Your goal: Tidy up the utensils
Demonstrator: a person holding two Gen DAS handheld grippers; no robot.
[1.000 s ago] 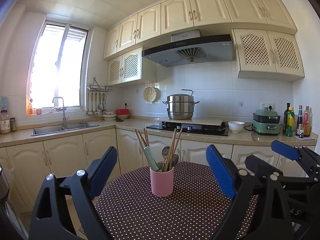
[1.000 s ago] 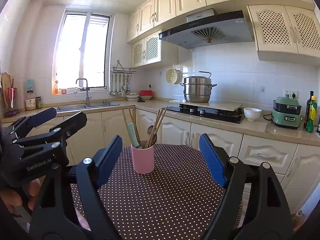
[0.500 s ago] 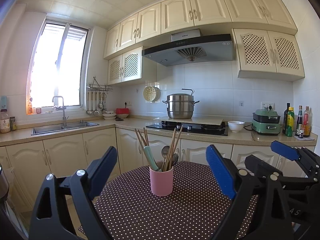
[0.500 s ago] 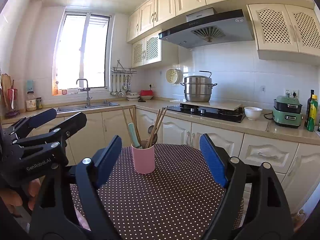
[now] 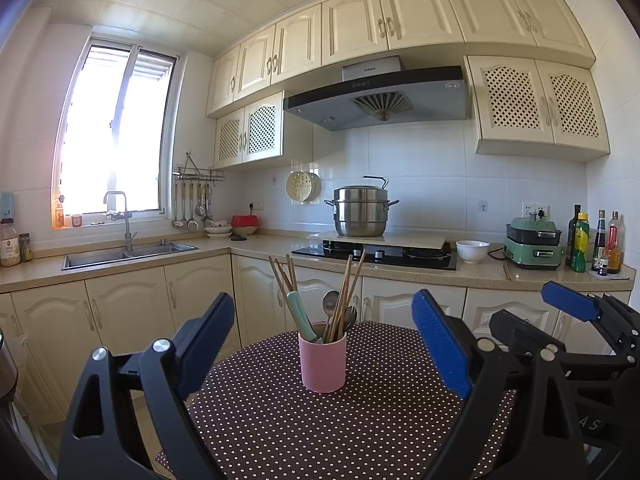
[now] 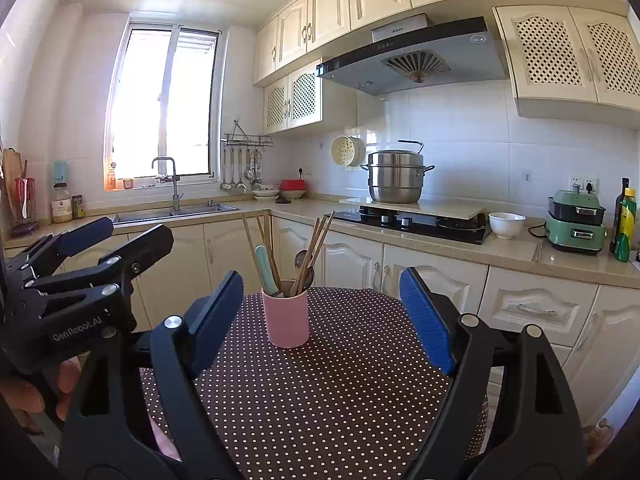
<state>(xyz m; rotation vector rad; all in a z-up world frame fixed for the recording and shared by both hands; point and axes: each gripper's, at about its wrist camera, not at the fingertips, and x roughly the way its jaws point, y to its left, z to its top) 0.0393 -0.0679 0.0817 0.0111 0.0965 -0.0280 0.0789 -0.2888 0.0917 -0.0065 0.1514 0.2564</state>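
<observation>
Kitchen, cream cabinets [image 5: 352, 28] above and below. Window [image 5: 116, 140] at left over sink [image 5: 124, 254] with tap [image 5: 120, 216]. Ladles on a wall rack [image 5: 196, 200]. Steel steamer pot [image 5: 362, 212] on a board over the black hob [image 5: 376, 254], hood [image 5: 380, 96] above. White bowl [image 5: 472, 250], green cooker [image 5: 532, 248], bottles [image 5: 594, 240] on counter at right. Polka-dot tablecloth [image 5: 320, 432] up front.
</observation>
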